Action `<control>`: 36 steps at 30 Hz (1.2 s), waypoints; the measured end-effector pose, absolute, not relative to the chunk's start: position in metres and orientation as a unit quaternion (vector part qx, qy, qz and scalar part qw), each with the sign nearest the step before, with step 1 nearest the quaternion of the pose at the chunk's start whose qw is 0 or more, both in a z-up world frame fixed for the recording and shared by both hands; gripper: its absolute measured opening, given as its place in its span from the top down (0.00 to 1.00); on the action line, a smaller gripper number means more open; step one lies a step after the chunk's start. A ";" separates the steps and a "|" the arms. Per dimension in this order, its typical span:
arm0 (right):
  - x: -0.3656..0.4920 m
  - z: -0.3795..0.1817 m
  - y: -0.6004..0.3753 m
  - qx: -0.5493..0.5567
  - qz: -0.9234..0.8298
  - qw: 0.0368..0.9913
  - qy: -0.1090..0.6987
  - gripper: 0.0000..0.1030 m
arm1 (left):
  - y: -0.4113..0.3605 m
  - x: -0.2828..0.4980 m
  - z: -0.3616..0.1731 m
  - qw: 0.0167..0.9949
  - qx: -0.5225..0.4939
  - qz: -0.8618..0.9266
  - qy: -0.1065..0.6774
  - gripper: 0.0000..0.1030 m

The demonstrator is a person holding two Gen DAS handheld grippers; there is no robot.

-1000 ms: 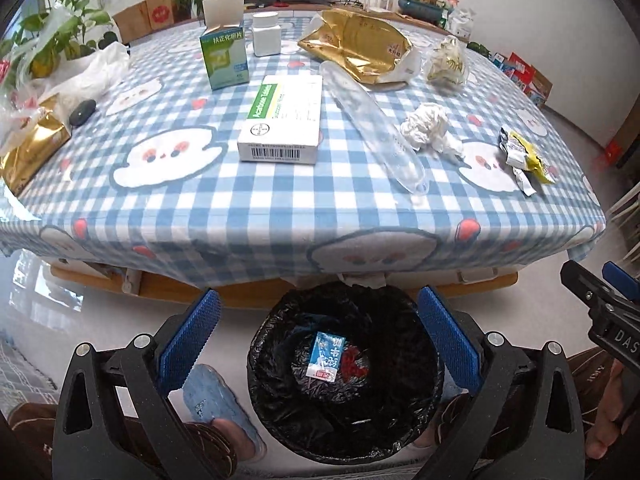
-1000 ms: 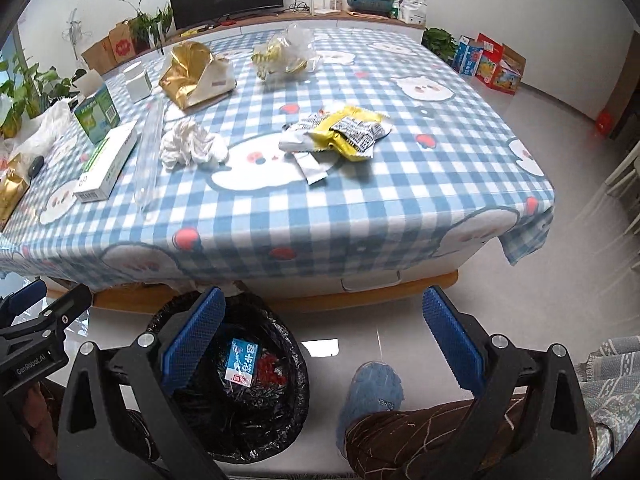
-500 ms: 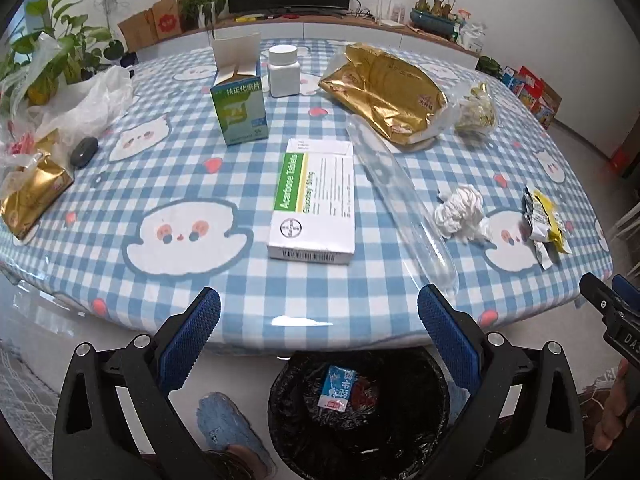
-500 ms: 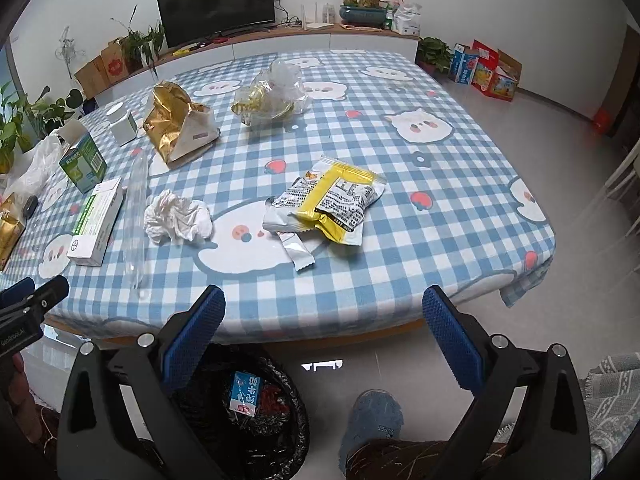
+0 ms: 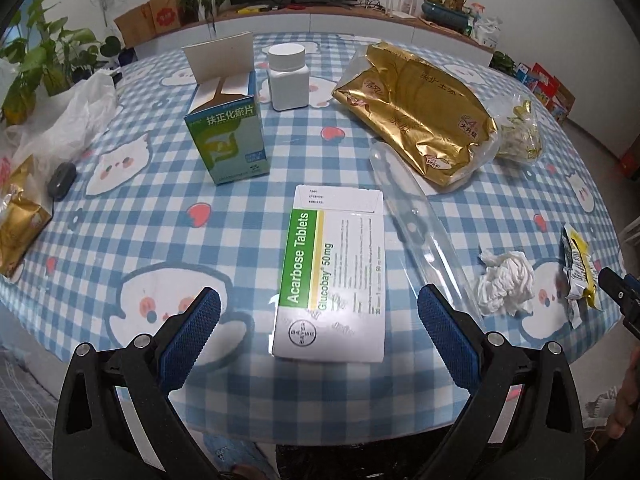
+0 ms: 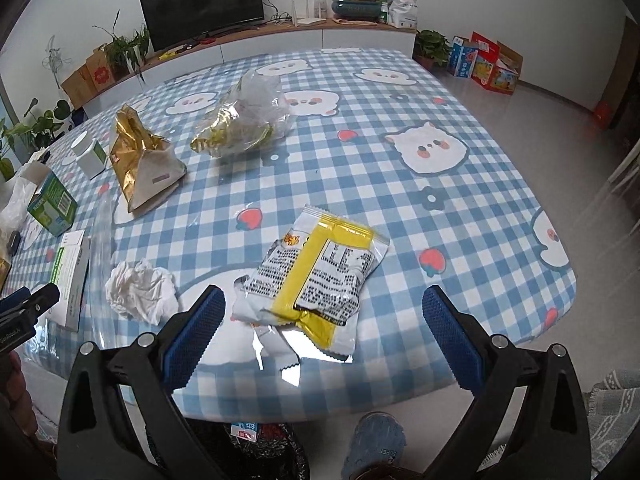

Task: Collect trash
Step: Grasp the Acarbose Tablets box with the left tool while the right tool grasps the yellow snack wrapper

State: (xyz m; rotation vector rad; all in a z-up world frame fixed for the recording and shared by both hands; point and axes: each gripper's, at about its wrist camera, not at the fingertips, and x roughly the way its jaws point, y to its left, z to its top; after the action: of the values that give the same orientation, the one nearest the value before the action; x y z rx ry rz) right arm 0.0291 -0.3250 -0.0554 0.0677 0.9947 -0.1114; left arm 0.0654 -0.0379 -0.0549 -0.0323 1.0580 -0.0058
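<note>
While both jaws gape, black bin (image 6: 276, 456) holds a small carton (image 6: 245, 429)

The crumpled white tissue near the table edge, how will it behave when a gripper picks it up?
The crumpled white tissue looks soft and very light, so it should squash between the pads. Its loose folds may let it slide rather than lift cleanly.

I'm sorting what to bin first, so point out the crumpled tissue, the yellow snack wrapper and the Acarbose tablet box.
crumpled tissue (image 6: 141, 291), right wrist view, on the middle of the wad.
yellow snack wrapper (image 6: 320, 276), right wrist view, on its yellow centre stripe.
Acarbose tablet box (image 5: 340, 280), left wrist view, on the white top face.
</note>
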 end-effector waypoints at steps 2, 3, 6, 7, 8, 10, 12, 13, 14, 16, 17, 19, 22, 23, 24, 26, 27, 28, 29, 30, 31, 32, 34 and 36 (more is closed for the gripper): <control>0.038 -0.059 -0.325 0.036 -0.050 0.875 0.481 0.08 | -0.040 0.072 -0.059 0.861 -0.015 -0.003 0.508 0.06; 0.043 -0.060 -0.325 0.037 -0.049 0.873 0.483 0.08 | -0.041 0.076 -0.060 0.860 -0.012 -0.003 0.509 0.06; 0.055 -0.068 -0.324 0.036 -0.045 0.867 0.494 0.10 | -0.042 0.085 -0.068 0.857 -0.005 -0.002 0.516 0.07; 0.058 -0.072 -0.324 0.041 -0.041 0.864 0.501 0.11 | -0.042 0.088 -0.071 0.854 -0.006 -0.002 0.520 0.07; 0.061 -0.075 -0.325 0.044 -0.040 0.861 0.506 0.12 | -0.042 0.091 -0.073 0.852 -0.005 -0.001 0.523 0.08; 0.064 -0.082 -0.325 0.045 -0.041 0.855 0.515 0.14 | -0.041 0.095 -0.077 0.849 -0.002 0.003 0.528 0.10; 0.067 -0.086 -0.324 0.047 -0.041 0.851 0.522 0.19 | -0.041 0.099 -0.080 0.847 -0.004 0.006 0.532 0.11; 0.068 -0.087 -0.323 0.047 -0.041 0.850 0.524 0.21 | -0.041 0.100 -0.081 0.846 -0.006 0.005 0.533 0.14; 0.069 -0.088 -0.322 0.044 -0.041 0.849 0.524 0.22 | -0.041 0.101 -0.081 0.845 -0.005 0.004 0.534 0.16; 0.069 -0.089 -0.320 0.039 -0.043 0.849 0.526 0.24 | -0.044 0.103 -0.082 0.844 0.000 0.002 0.536 0.20; 0.070 -0.089 -0.320 0.038 -0.044 0.848 0.527 0.27 | -0.045 0.104 -0.083 0.843 0.001 0.000 0.537 0.23; 0.070 -0.090 -0.319 0.036 -0.046 0.847 0.529 0.30 | -0.045 0.106 -0.085 0.840 -0.003 -0.001 0.543 0.27; 0.071 -0.091 -0.319 0.031 -0.049 0.845 0.531 0.40 | -0.047 0.106 -0.085 0.840 0.004 0.002 0.542 0.34; 0.071 -0.091 -0.319 0.031 -0.051 0.845 0.531 0.43 | -0.047 0.106 -0.084 0.841 0.004 0.002 0.542 0.38; 0.072 -0.092 -0.319 0.029 -0.053 0.845 0.532 0.45 | -0.047 0.105 -0.084 0.841 0.005 0.003 0.541 0.39; 0.072 -0.094 -0.318 0.024 -0.055 0.844 0.534 0.48 | -0.048 0.104 -0.083 0.841 0.008 0.004 0.542 0.42; 0.072 -0.094 -0.318 0.021 -0.057 0.843 0.535 0.51 | -0.049 0.103 -0.082 0.840 0.009 0.005 0.542 0.42; 0.072 -0.095 -0.318 0.021 -0.059 0.842 0.535 0.52 | -0.049 0.103 -0.082 0.840 0.009 0.006 0.543 0.42; 0.072 -0.095 -0.318 0.021 -0.061 0.842 0.535 0.55 | -0.049 0.102 -0.082 0.840 0.008 0.006 0.543 0.42; 0.072 -0.095 -0.319 0.023 -0.063 0.842 0.535 0.58 | -0.050 0.101 -0.081 0.840 0.007 0.006 0.543 0.42; 0.073 -0.095 -0.321 0.027 -0.063 0.842 0.534 0.60 | -0.050 0.100 -0.081 0.840 0.007 0.006 0.543 0.42; 0.073 -0.094 -0.322 0.031 -0.063 0.843 0.534 0.63 | -0.050 0.100 -0.081 0.840 0.005 0.005 0.542 0.42; 0.073 -0.094 -0.323 0.035 -0.063 0.844 0.531 0.66 | -0.050 0.100 -0.081 0.840 0.006 0.004 0.543 0.42; 0.073 -0.093 -0.325 0.040 -0.062 0.846 0.528 0.70 | -0.047 0.099 -0.080 0.840 0.001 0.003 0.543 0.42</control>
State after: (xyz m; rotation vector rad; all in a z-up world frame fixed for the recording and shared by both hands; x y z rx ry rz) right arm 0.0726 -0.3251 -0.0929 0.0848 1.1148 -0.1301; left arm 0.0994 -0.0473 -0.0804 0.0022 1.1478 0.0061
